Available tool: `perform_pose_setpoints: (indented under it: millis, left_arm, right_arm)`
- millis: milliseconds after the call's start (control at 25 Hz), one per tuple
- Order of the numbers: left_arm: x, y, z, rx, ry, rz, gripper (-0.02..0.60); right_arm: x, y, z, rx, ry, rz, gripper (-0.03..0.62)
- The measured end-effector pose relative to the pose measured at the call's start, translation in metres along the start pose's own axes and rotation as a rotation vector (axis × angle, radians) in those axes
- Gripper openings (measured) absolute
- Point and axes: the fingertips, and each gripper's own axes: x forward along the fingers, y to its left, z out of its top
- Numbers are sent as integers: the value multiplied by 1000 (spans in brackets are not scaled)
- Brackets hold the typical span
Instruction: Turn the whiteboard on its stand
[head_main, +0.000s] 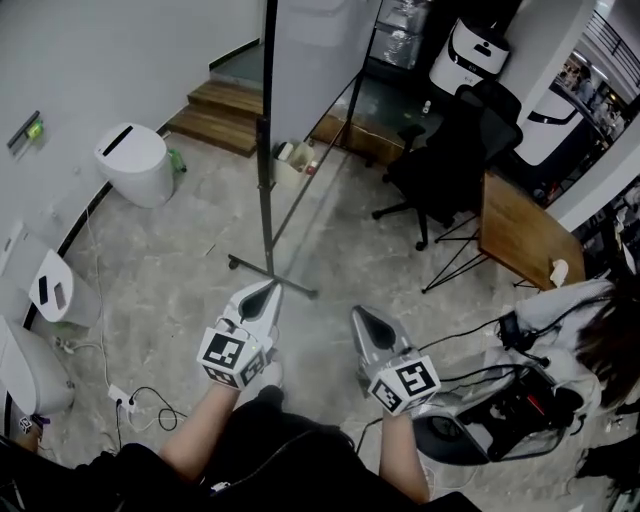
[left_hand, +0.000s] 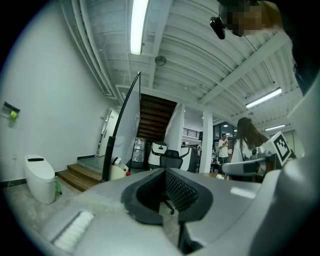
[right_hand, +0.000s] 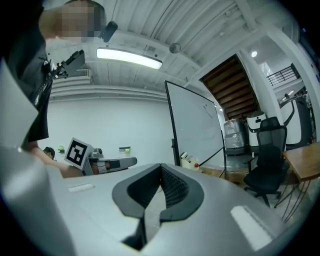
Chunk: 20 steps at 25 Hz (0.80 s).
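Observation:
The whiteboard (head_main: 310, 50) stands upright on its black stand (head_main: 267, 200), whose floor bar (head_main: 272, 270) lies just beyond my grippers. In the head view I see the board nearly edge-on. My left gripper (head_main: 263, 292) is shut and empty, its tip close to the floor bar without touching it. My right gripper (head_main: 364, 318) is also shut with nothing in it, and sits right of the stand. The left gripper view has the board (left_hand: 125, 125) ahead at the left, past the shut left gripper (left_hand: 165, 172). The right gripper view shows the board's white face (right_hand: 195, 125) beyond the shut right gripper (right_hand: 161, 167).
A black office chair (head_main: 450, 160) and a wooden table (head_main: 520, 235) stand right of the board. A white bin (head_main: 135, 165) and wooden steps (head_main: 225, 105) are at the left and back. A seated person (head_main: 585, 320) is at the right. Cables (head_main: 140, 405) lie on the floor at the left.

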Motion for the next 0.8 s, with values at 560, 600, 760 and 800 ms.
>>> perform_pose_setpoints:
  millis: [560,600,760,800]
  left_arm:
    - [90,80,18,11,21,-95,2]
    - [94,85,18,8,25,-100,2]
    - [111,107,14,12,33,-117,2]
    - [114,113,13,15,31,-120,2]
  right_arm:
    - [99,-49,22,4,-17,-93,9]
    - [105,-52,23,4,-17,-96,9]
    - [132,-59,24,1,-20,-104,9]
    - [137,-59,23,1,-21,-105,9]
